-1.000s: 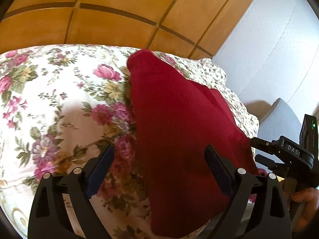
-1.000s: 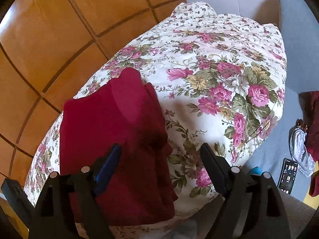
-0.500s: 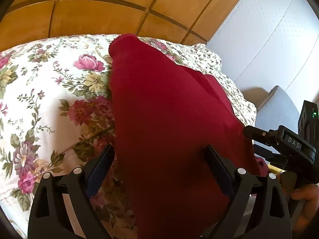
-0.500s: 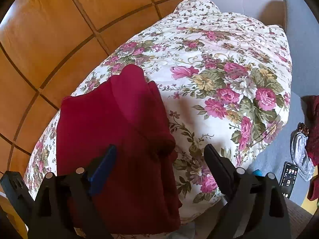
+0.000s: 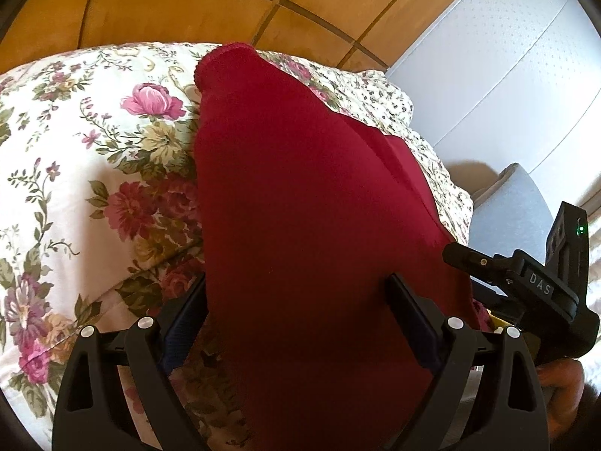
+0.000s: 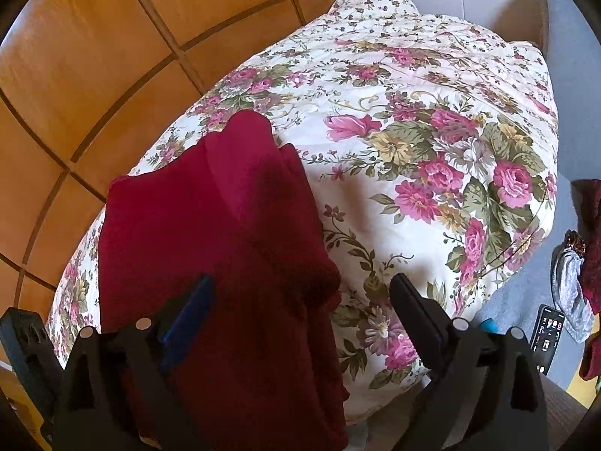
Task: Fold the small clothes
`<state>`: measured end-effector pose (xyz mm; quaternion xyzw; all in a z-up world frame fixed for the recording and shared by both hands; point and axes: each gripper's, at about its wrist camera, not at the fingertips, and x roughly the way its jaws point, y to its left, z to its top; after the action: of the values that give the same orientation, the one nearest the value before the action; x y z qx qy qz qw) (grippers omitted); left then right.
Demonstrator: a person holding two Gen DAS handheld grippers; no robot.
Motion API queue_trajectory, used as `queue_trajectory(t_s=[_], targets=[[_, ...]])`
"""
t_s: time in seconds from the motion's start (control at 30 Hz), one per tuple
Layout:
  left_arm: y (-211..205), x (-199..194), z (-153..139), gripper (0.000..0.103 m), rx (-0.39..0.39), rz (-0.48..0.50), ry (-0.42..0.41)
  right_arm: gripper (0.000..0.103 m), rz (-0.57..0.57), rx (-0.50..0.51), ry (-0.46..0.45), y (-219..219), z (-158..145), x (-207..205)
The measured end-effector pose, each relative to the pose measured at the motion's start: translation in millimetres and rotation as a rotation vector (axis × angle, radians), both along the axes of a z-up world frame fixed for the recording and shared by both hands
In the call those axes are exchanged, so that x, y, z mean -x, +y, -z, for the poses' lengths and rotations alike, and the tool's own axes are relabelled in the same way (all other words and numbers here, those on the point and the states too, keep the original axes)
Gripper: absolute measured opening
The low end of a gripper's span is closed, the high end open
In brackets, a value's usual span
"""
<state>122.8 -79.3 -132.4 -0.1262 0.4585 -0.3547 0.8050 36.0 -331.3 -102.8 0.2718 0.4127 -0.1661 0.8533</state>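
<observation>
A dark red garment lies folded lengthwise on a floral quilt, its near end hanging over the quilt's front edge. My left gripper is open, its jaws standing on either side of the garment's near part. In the right wrist view the same red garment lies at the left of the quilt. My right gripper is open, its left finger over the garment and its right finger over the quilt. The right gripper's body shows at the right of the left wrist view.
A wooden panelled headboard stands behind the quilt. A white wall and a grey cushion are at the right. In the right wrist view a phone, a silvery cloth and dark red clothes lie on a grey surface.
Both grippers have moved forward and lower toward the red garment's near end. The left gripper's jaws now straddle the cloth. Both stay open.
</observation>
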Motion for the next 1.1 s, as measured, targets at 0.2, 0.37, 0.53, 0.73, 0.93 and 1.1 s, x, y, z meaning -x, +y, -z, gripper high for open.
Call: queue_trajectory(t_s=[0.2, 0.37, 0.53, 0.73, 0.93, 1.1], targets=[[-2.2, -6.8, 0.5, 0.092, -0.008, 0.031, 0.023, 0.096, 0.029, -0.024, 0.007, -12.1, 4.5, -3.0], [-2.6, -11.5, 4.0, 0.092, -0.005, 0.059, 0.053, 0.096, 0.034, -0.073, 0.004, -19.6, 10.8, -8.2], [-3.0, -17.0, 10.1, 0.092, 0.005, 0.076, 0.085, 0.096, 0.042, -0.123, 0.002, -26.3, 18.0, -13.7], [-6.3, -20.8, 12.1, 0.092, -0.008, 0.100, 0.081, 0.096, 0.020, -0.157, 0.011, -27.9, 24.1, -21.4], [-15.0, -30.3, 11.1, 0.097, -0.019, 0.122, 0.083, 0.096, -0.002, -0.219, 0.012, -32.3, 33.3, -29.2], [-23.5, -33.4, 12.4, 0.100, -0.061, 0.152, 0.049, 0.096, -0.010, -0.245, 0.014, -34.8, 39.0, -33.0]])
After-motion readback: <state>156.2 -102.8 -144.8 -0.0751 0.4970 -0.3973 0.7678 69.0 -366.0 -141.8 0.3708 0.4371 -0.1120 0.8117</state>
